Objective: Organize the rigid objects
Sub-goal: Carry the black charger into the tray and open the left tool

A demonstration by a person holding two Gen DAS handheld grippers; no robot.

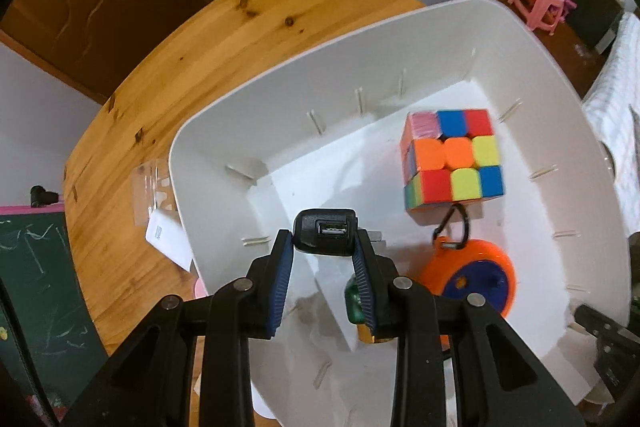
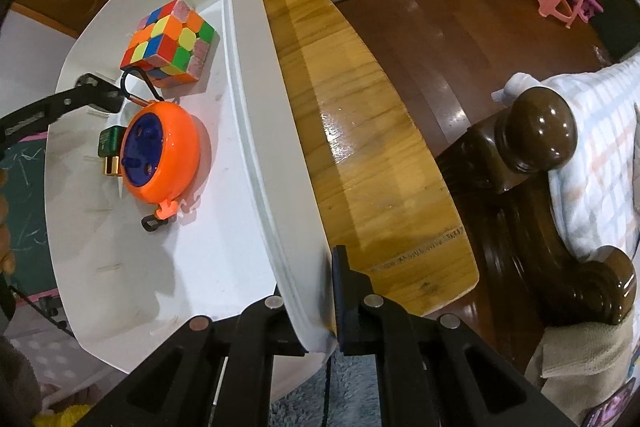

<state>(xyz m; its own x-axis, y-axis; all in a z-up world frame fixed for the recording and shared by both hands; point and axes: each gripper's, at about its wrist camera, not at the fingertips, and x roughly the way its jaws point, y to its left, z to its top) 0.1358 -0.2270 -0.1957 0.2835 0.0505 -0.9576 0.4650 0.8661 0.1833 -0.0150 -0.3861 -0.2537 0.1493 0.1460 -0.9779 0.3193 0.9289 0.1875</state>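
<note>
My left gripper [image 1: 324,247] is shut on a black USB charger plug [image 1: 325,231] and holds it above the inside of the white plastic bin [image 1: 280,99]. In the bin lie a coloured puzzle cube [image 1: 454,159], an orange and blue round reel with a black carabiner [image 1: 472,275], and a small green and gold item [image 1: 354,301] partly hidden behind my finger. My right gripper [image 2: 308,303] is shut on the bin's near wall [image 2: 280,227], one finger inside and one outside. The cube [image 2: 170,43] and the reel [image 2: 160,155] also show in the right wrist view.
The bin stands on a round wooden table [image 1: 168,59]. A clear bag and a white card [image 1: 164,235] lie on the table left of the bin. A dark wooden chair post [image 2: 536,123] with a checked cloth stands right of the table. A chalkboard [image 1: 36,287] is at the left.
</note>
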